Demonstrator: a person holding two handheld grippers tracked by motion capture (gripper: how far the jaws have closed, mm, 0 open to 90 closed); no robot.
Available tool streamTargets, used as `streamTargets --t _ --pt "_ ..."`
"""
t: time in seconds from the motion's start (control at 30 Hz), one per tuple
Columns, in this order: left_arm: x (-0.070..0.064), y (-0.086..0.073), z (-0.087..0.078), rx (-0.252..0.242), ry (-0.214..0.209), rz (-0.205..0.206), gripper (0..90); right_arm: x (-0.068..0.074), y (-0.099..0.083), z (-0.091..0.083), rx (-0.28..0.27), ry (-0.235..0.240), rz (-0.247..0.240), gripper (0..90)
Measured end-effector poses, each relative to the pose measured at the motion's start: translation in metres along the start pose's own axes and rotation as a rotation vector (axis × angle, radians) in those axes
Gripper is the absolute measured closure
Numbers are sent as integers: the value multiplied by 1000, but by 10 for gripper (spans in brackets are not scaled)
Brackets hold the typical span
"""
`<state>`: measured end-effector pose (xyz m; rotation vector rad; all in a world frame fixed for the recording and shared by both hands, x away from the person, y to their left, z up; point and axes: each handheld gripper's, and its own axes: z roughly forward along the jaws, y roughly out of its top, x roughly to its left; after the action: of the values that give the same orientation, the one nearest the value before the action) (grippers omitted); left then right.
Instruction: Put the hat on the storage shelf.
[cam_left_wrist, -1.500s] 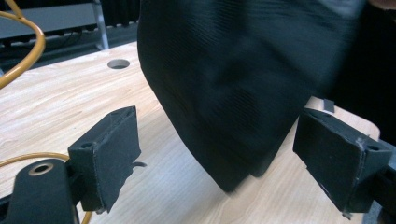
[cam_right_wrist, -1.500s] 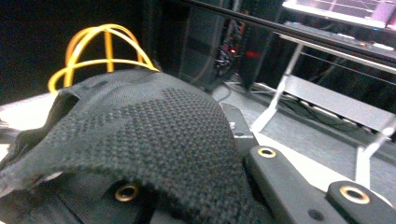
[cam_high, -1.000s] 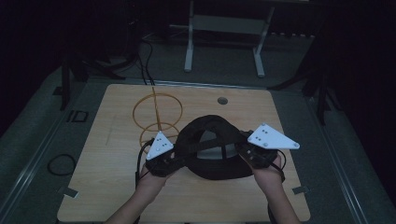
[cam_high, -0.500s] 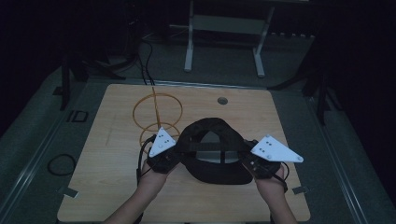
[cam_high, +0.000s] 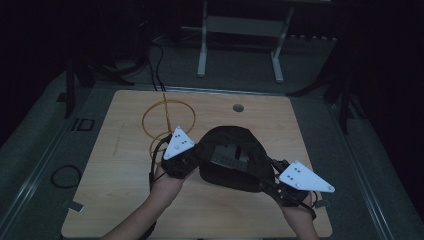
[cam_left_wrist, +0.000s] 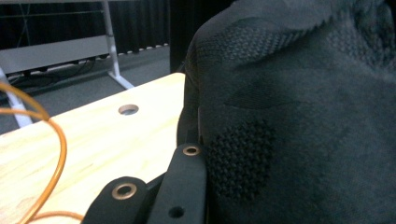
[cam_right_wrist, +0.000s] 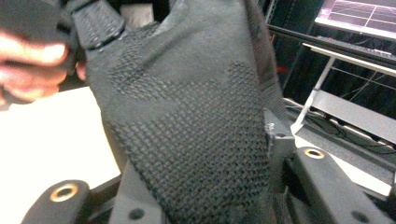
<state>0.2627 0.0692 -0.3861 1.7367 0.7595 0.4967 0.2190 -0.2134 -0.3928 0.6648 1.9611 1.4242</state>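
Observation:
A black knit cap (cam_high: 231, 159) hangs stretched between both grippers above the wooden table (cam_high: 125, 200). My left gripper (cam_high: 196, 159) is shut on the cap's left edge and my right gripper (cam_high: 270, 179) is shut on its right edge, nearer the front. In the left gripper view the dark fabric (cam_left_wrist: 303, 116) covers one jaw and presses against the other finger (cam_left_wrist: 187, 177). In the right gripper view the knit cloth (cam_right_wrist: 187, 130) runs down between the two jaws, and the other hand (cam_right_wrist: 28, 65) holds the far end at top left.
An orange cable loop (cam_high: 167, 117) lies on the table behind the left gripper, also seen as an orange cable (cam_left_wrist: 56, 154). A round hole (cam_high: 238, 107) sits near the table's far edge. A white metal stand (cam_high: 240, 30) is on the floor beyond.
My right gripper has moved toward the table's front right, pulling the cap wider. The left gripper has stayed almost where it was.

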Motion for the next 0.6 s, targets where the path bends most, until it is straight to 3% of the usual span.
streamTargets --t 0.2,0.43,0.53,0.6 --pt "-2 12 -2 -23 11 18 896 3 -9 -8 19 55 2 450" --pt "-4 18 -6 -30 18 54 896 10 -21 -20 48 133 -31 308" --pt "-1 19 -10 -40 14 56 895 12 -24 -29 47 180 -36 288" --pt "2 18 -12 -53 -12 60 895 12 -25 -37 45 205 -48 280"
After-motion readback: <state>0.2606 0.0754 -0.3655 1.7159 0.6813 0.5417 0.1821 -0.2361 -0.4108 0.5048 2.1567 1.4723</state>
